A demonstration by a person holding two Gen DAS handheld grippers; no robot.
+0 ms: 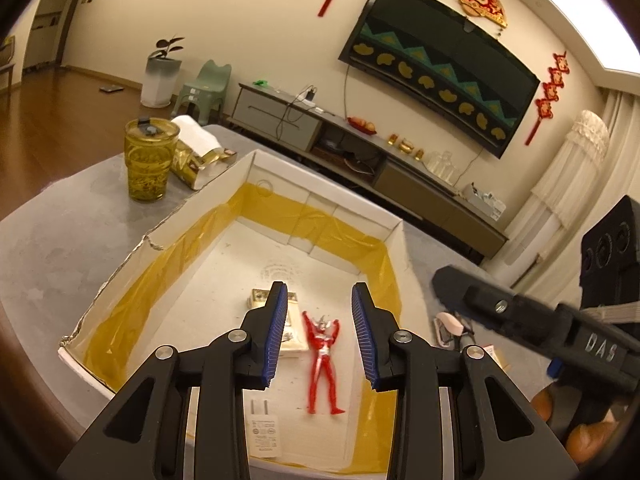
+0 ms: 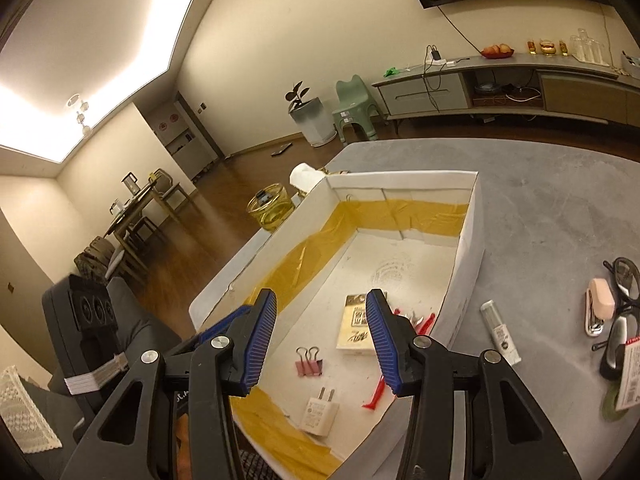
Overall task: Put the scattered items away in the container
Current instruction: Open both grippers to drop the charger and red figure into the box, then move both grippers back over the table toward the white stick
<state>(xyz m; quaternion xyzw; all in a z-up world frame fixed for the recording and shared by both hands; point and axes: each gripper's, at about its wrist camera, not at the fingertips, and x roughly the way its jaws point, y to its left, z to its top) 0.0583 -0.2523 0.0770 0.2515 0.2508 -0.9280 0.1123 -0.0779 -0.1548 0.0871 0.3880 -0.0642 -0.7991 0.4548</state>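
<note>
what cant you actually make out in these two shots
- Red figure: in the right wrist view the right gripper finger hides most of it; the left wrist view shows it whole.
- Binder clips: absent from the left wrist view, presumably behind the left gripper.
- Glasses: cut by the right wrist view's edge.
- Print on the charger plug and the white tube: too small to read.
</note>
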